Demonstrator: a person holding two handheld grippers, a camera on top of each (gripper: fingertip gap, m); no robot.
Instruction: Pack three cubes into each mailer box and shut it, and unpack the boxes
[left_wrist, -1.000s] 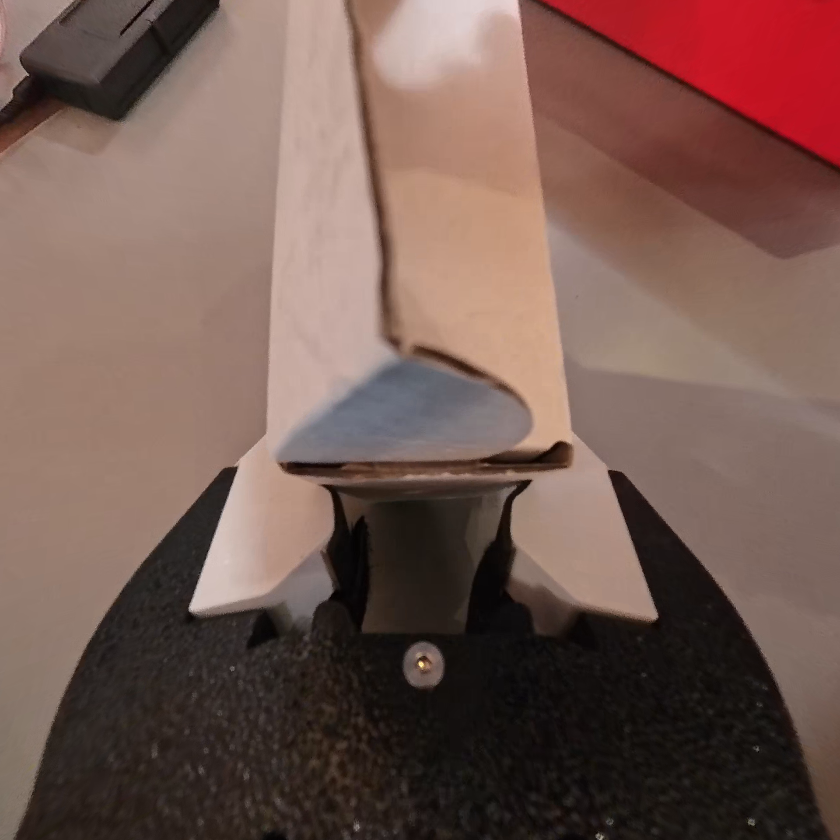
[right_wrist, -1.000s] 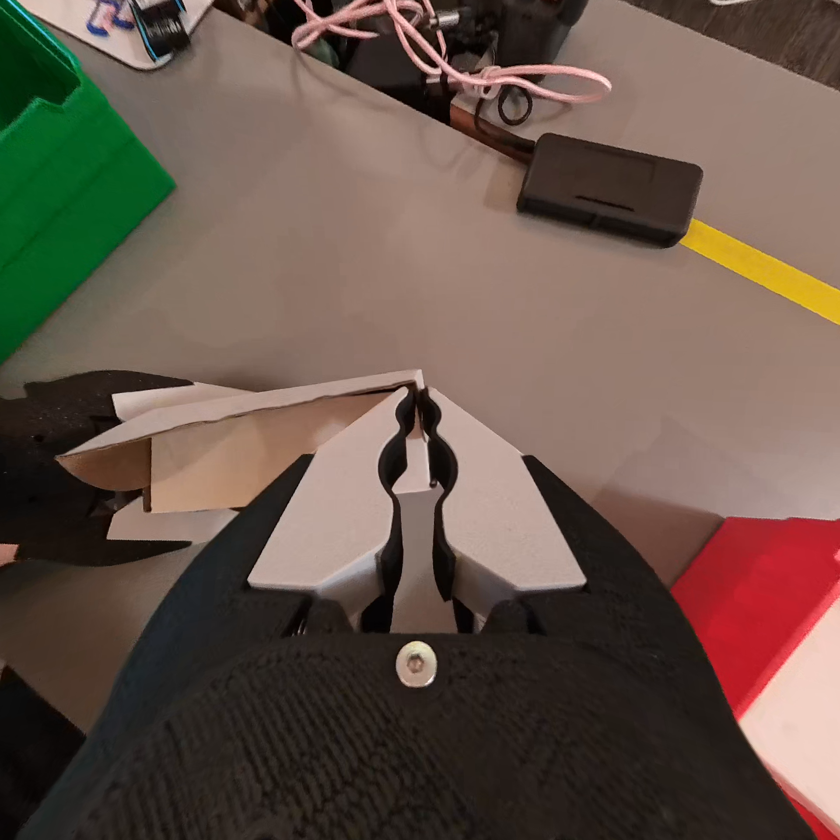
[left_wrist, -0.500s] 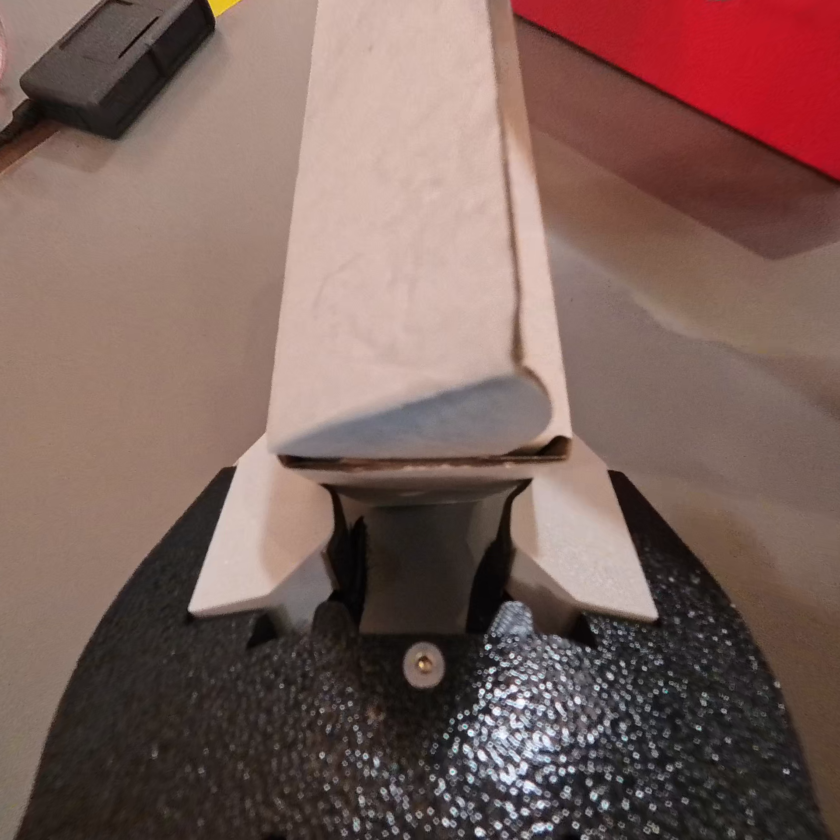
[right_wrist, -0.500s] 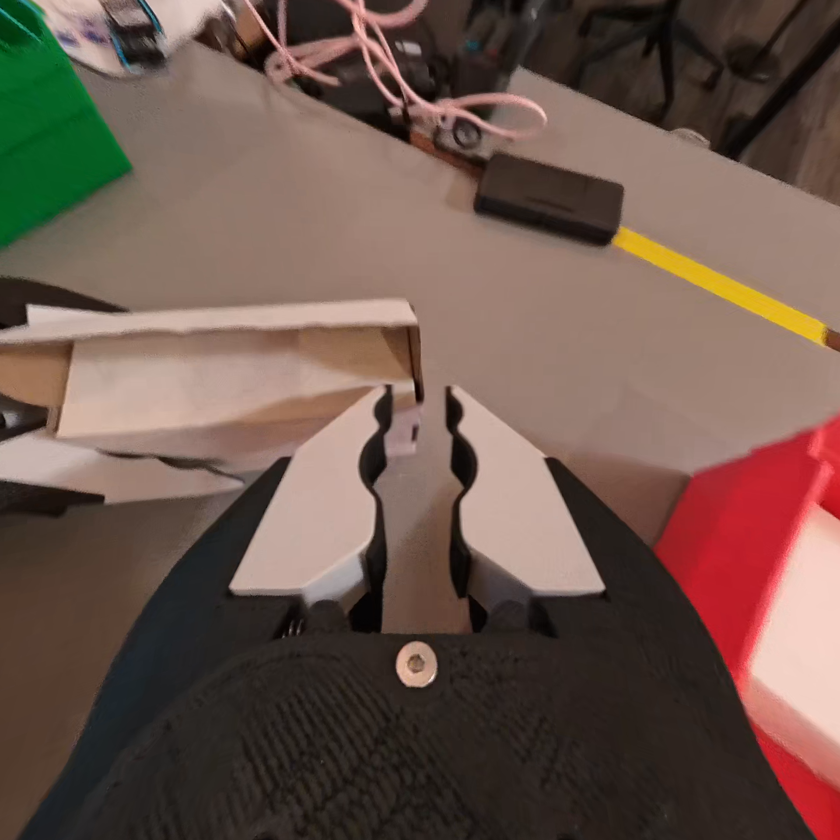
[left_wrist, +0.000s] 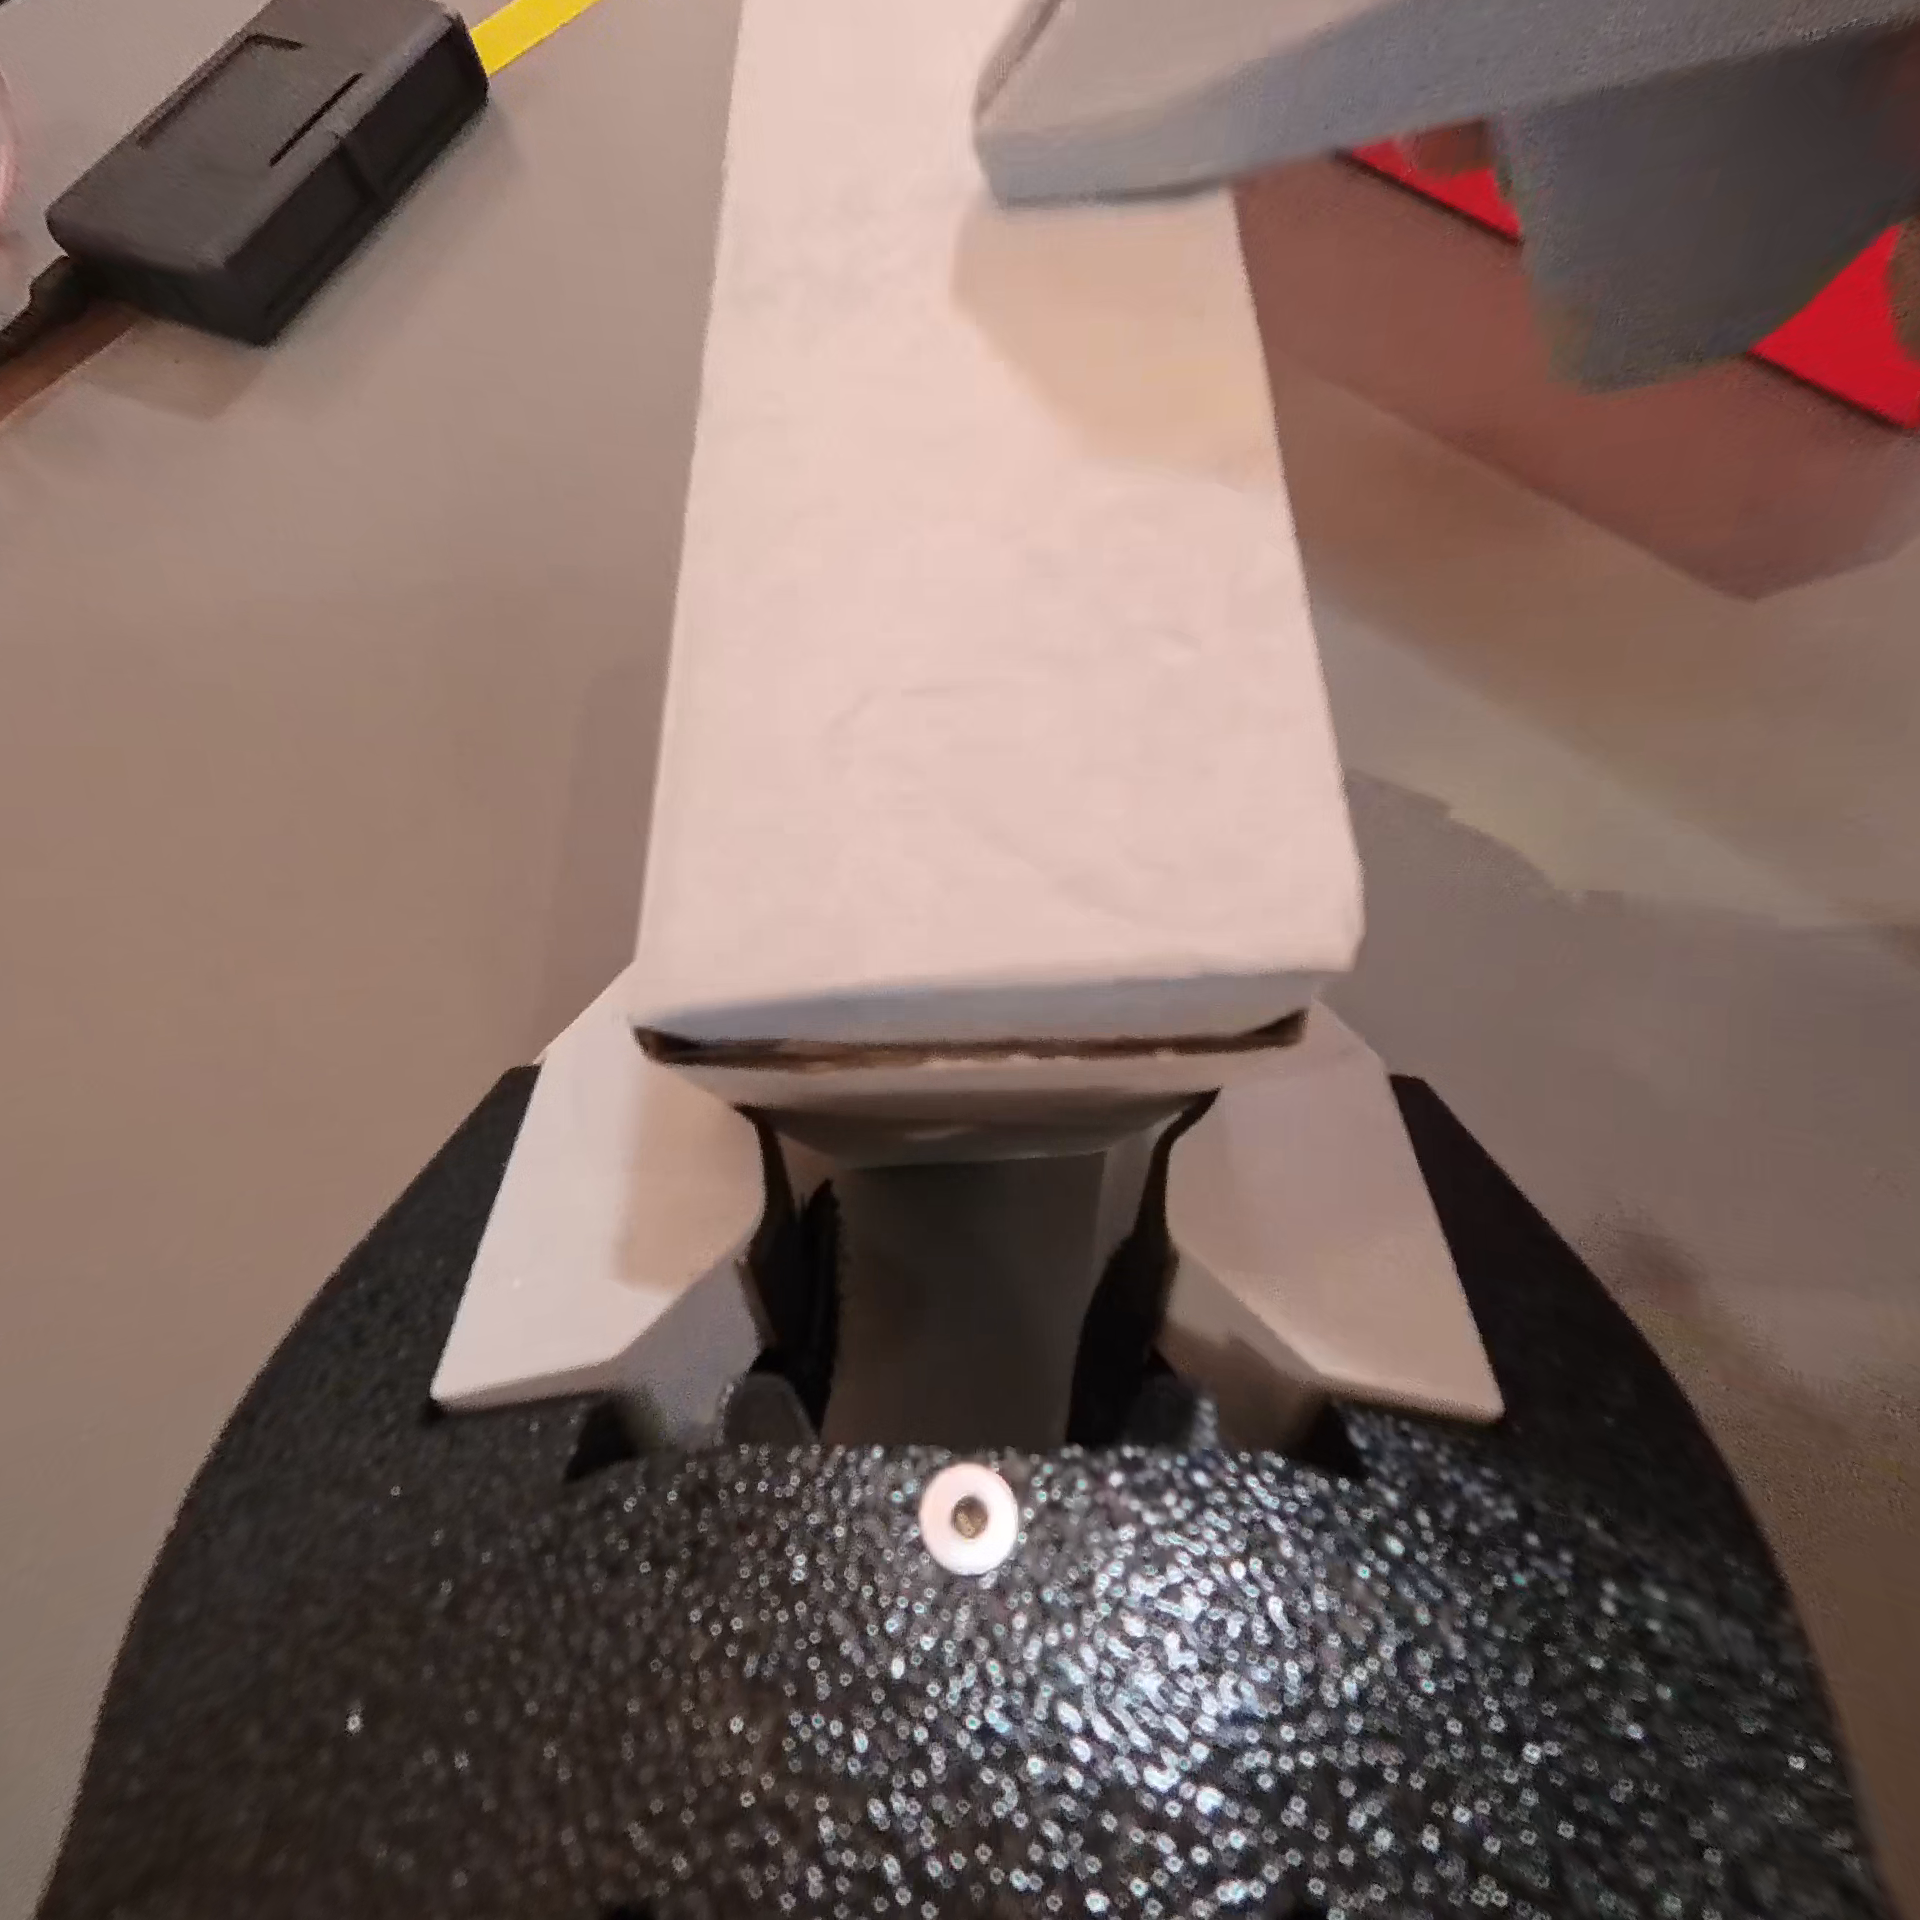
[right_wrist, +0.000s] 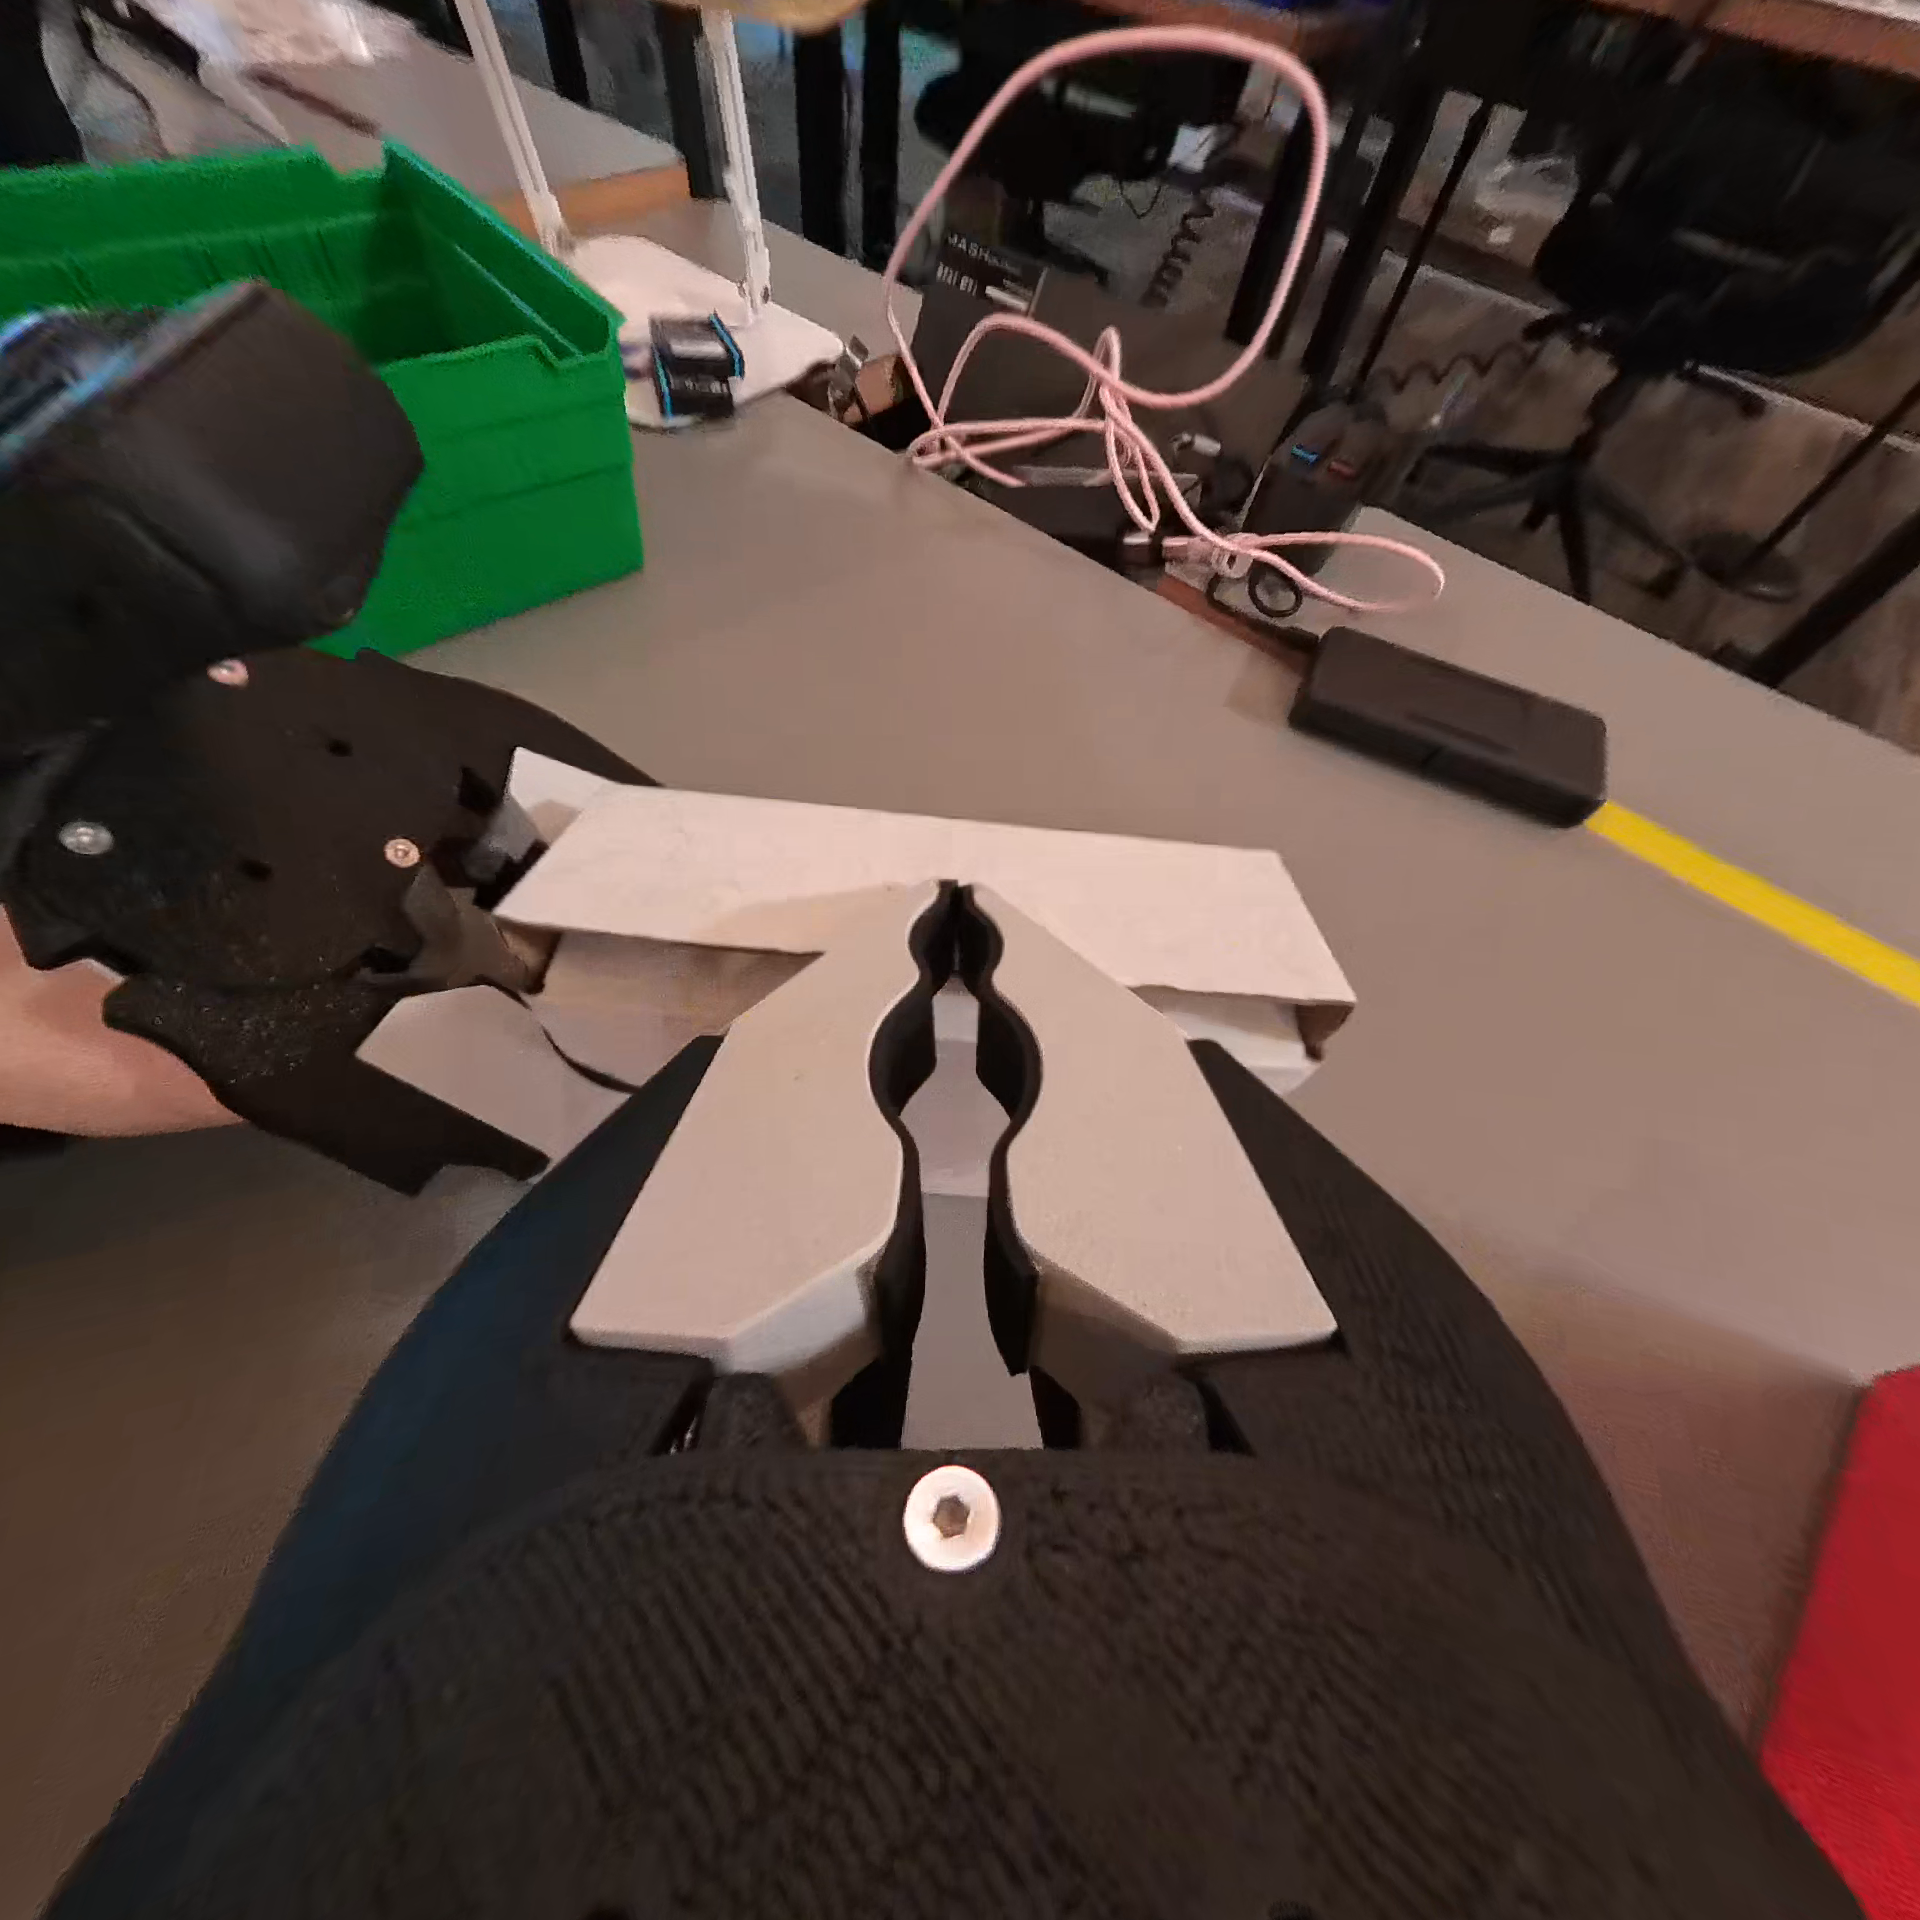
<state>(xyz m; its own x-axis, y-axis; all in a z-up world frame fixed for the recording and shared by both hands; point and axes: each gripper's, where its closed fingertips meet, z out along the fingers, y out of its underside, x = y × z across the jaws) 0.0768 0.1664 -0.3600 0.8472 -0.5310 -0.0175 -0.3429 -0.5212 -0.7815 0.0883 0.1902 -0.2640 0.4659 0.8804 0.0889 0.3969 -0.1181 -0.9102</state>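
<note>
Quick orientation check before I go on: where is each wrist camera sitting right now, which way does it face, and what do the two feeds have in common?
Left wrist view: sits on the left gripper, looking along the white mailer box it clamps by one end; the right gripper's grey fingers enter top right.
Right wrist view: sits on the right gripper, looking across the grey table toward the green bin; its jaws are closed over the box's top, and a bare hand shows behind the left gripper.
Shared: the box, both grippers, the black case, the yellow tape.
</note>
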